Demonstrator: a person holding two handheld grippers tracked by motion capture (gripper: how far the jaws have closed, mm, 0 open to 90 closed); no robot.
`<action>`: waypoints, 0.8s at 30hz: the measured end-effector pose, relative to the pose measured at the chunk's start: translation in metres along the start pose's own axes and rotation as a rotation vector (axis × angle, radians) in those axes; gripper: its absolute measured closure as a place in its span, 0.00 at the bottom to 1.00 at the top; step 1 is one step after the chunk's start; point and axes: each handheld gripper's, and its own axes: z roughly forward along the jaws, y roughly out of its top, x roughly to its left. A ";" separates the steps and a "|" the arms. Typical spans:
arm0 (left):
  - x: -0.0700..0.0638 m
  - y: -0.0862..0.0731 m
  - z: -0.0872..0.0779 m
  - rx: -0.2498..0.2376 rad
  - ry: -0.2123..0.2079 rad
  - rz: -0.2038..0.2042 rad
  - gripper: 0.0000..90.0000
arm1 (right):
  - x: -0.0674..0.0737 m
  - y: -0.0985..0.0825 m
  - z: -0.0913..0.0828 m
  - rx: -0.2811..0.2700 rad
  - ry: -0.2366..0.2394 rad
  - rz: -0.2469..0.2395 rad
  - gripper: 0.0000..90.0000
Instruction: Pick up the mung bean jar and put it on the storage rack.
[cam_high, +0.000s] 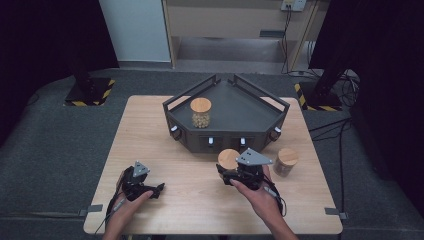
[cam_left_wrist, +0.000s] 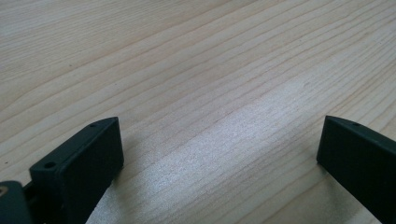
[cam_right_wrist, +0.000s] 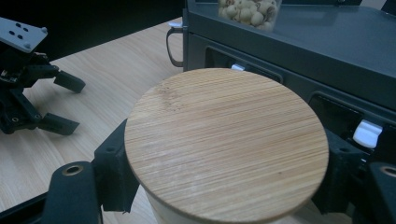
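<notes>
Two black jaws of the right gripper (cam_right_wrist: 219, 186) clamp a bamboo-lidded jar (cam_right_wrist: 226, 144) just in front of the dark tray (cam_high: 250, 107) (a second filled jar (cam_high: 201, 112) stands on it). Left gripper (cam_left_wrist: 219, 154) rests on the wooden table (cam_left_wrist: 196, 70), jaws wide apart, holding nothing.

A pale wooden surface (cam_high: 165, 200) with visible grain stands on dark grey carpet (cam_high: 45, 150), evenly lit from above. Beyond its far edge, a light panel (cam_high: 135, 30) and a beige cabinet (cam_high: 225, 20) line the wall, with a socket (cam_high: 293, 4) at the cabinet's upper right and cables (cam_high: 287, 30) hanging below it. Black curtains (cam_high: 40, 35) close off both far corners. Left and right of the surface's far corners sit stand bases edged with yellow-and-black hazard tape (cam_high: 90, 92).
</notes>
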 end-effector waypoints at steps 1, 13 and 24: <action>0.000 0.000 0.000 0.000 0.000 0.000 0.00 | 0.000 0.001 0.000 0.002 0.000 0.002 0.28; 0.000 0.000 0.000 0.000 0.000 0.000 0.00 | -0.003 0.011 -0.001 -0.012 -0.019 0.019 0.28; 0.000 0.000 0.000 0.000 0.000 0.000 0.00 | -0.002 0.021 -0.002 -0.017 -0.039 0.030 0.28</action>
